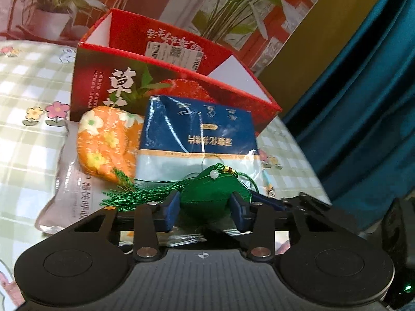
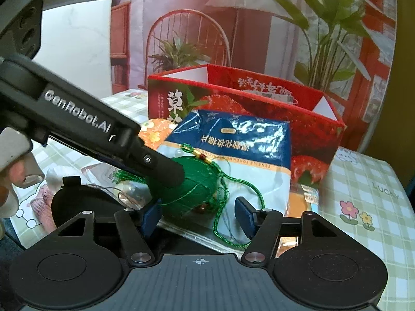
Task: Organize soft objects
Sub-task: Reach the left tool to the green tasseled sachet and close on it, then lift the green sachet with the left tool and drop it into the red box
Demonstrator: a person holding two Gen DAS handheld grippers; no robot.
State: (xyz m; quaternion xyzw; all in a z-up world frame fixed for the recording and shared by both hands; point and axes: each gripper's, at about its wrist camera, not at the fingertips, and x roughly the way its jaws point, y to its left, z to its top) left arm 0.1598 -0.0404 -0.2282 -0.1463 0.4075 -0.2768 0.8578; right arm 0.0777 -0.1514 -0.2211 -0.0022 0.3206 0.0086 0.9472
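Left wrist: left gripper [image 1: 205, 211] astride green sachet [image 1: 207, 194]

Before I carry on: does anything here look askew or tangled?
Yes. The green sachet's cord trails loose over the blue cotton-pad pack, looping past the right tongs' pad. It could snag.

Left tongs [image 1: 205, 207] pinched narrow, right tongs [image 2: 198, 216] wider, both angled downward
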